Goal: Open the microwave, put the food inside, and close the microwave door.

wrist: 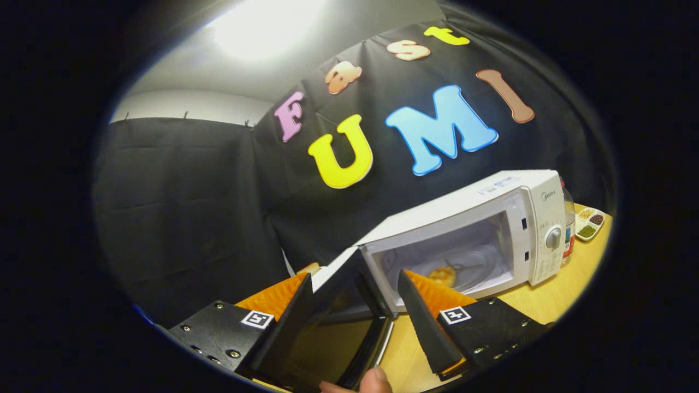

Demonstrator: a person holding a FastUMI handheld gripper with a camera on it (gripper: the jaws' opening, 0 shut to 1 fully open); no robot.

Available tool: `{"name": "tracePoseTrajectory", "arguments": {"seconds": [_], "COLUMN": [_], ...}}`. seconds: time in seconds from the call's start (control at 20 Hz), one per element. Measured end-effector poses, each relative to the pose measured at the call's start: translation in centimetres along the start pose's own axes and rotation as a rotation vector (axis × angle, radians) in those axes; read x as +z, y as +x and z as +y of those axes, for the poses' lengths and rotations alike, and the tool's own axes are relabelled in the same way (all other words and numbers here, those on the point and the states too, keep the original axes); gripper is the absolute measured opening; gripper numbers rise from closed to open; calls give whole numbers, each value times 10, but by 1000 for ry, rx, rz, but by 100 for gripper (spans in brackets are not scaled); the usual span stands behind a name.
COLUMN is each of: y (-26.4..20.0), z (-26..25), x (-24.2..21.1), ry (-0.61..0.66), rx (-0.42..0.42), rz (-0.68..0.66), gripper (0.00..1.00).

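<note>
White microwave standing open on the wooden table, food lying inside on the turntable. Door swinging out between the gripper's wide-spread fingers, nearer the left one; closing needs pushing it rightward.

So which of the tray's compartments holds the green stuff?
In the tray beyond the microwave, the compartment nearest the gripper, whose fingers are open around the door; the others hold pale and dark contents.
</note>
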State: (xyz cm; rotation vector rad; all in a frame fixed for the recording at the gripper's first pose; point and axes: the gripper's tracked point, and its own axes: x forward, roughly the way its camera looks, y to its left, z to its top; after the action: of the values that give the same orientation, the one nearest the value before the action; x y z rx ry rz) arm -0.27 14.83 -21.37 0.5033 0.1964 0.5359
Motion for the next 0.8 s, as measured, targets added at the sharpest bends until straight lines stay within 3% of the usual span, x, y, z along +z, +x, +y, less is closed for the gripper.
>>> {"name": "tracePoseTrajectory", "arguments": {"seconds": [0.15,0.4,0.6,0.8], "y": [-33,-73,-90,-98], "z": [41,108,152,186], "x": [18,8,-15,-56], "ry": [-18,-140,-251,-272], "rx": [80,213,317,420], "rz": [-23,6,7,70], "gripper": [95,95,95,94]}}
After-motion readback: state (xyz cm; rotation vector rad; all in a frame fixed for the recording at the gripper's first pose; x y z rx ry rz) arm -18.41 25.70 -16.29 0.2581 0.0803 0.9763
